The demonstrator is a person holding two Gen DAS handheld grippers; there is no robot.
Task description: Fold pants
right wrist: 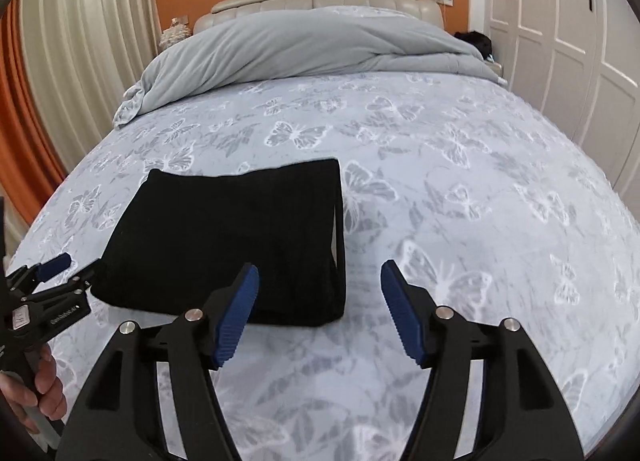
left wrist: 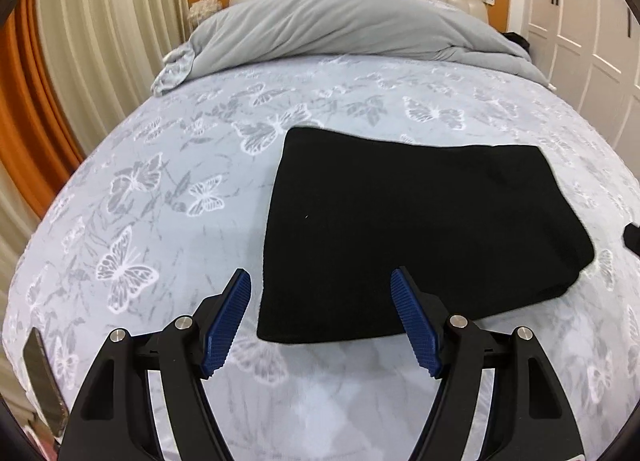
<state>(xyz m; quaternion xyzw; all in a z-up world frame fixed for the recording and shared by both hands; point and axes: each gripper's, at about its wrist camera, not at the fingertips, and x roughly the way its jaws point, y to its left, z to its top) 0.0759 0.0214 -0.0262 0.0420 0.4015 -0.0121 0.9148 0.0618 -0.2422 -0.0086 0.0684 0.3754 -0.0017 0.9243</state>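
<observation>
Left wrist view: left gripper (left wrist: 320, 281) wide open, nothing between its blue pads, hovering over the near edge of the folded black pants (left wrist: 420, 233) lying flat on the butterfly-print bed (left wrist: 160, 165).

Right wrist view: right gripper (right wrist: 319, 275) open, empty, above the pants' (right wrist: 224, 237) near right corner; left gripper (right wrist: 70, 271) at their left edge.

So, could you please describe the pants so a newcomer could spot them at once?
Start at the bed with its butterfly-print sheet. Below the bunched grey duvet, near the foot, lie the pants, folded into a flat block. They are the only solid black thing on the pale sheet.
</observation>
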